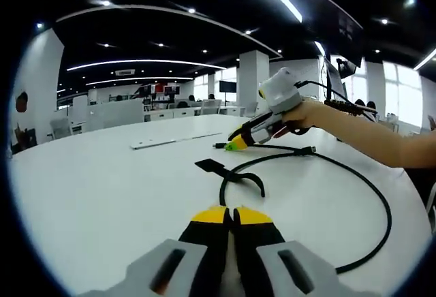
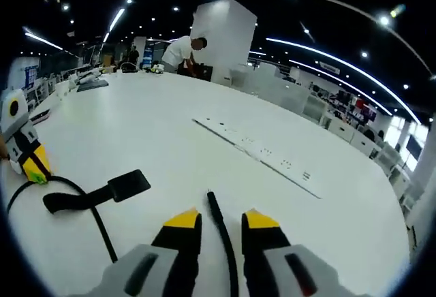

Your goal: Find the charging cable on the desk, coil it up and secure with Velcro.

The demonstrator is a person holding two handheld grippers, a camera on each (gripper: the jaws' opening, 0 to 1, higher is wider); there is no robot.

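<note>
A black charging cable [image 1: 371,195] lies in a loose loop on the white desk [image 1: 95,195]. Its black Velcro strap [image 1: 212,167] sticks out flat near the middle of the loop. My left gripper [image 1: 232,214] is low over the desk in front of the loop, jaws pressed together with nothing seen between them. A hand holds my right gripper [image 1: 236,145] at the far side of the loop. In the right gripper view the jaws of my right gripper [image 2: 222,219] stand apart, and the cable's end [image 2: 212,201] lies on the desk between them, past the tips. The strap [image 2: 102,195] and the left gripper [image 2: 34,166] are at the left.
A long white strip [image 2: 262,152] with small holes lies flat across the desk beyond the cable. A person in a white top [image 2: 180,50] stands at the desk's far end beside a white pillar [image 2: 225,31]. Monitors [image 1: 334,21] hang over the right side.
</note>
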